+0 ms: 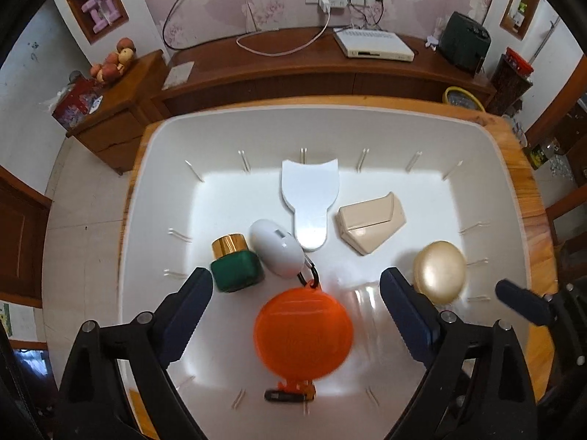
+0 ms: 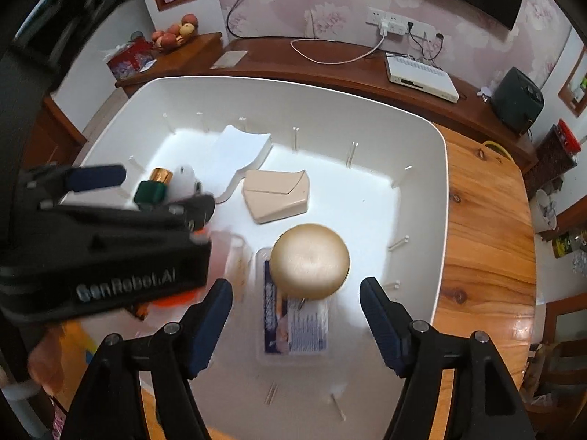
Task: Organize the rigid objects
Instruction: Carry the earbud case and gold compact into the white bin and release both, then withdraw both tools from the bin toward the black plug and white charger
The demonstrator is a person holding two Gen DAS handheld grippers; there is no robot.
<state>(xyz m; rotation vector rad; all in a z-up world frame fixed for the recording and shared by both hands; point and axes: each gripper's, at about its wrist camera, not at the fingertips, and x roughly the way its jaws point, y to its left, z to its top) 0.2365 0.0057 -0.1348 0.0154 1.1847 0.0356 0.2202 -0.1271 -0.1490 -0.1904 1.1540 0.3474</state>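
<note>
A white bin (image 1: 176,139) holds several rigid objects. In the left wrist view I see an orange round case (image 1: 303,333), a green jar with a gold lid (image 1: 234,264), a white egg-shaped device (image 1: 279,249), a white paddle-shaped board (image 1: 310,198), a beige wedge box (image 1: 370,222) and a gold dome (image 1: 439,270). My left gripper (image 1: 293,315) is open, above the orange case. My right gripper (image 2: 296,321) is open above the gold dome (image 2: 310,258), which rests on a clear box with a printed label (image 2: 297,326). The left gripper's body (image 2: 106,253) hides the orange case there.
The bin (image 2: 440,183) sits on a wooden table (image 2: 488,227). Behind it stands a dark wood cabinet (image 1: 293,62) with a white set-top box (image 1: 374,46) and cables. A side cabinet (image 1: 117,106) with fruit stands at left.
</note>
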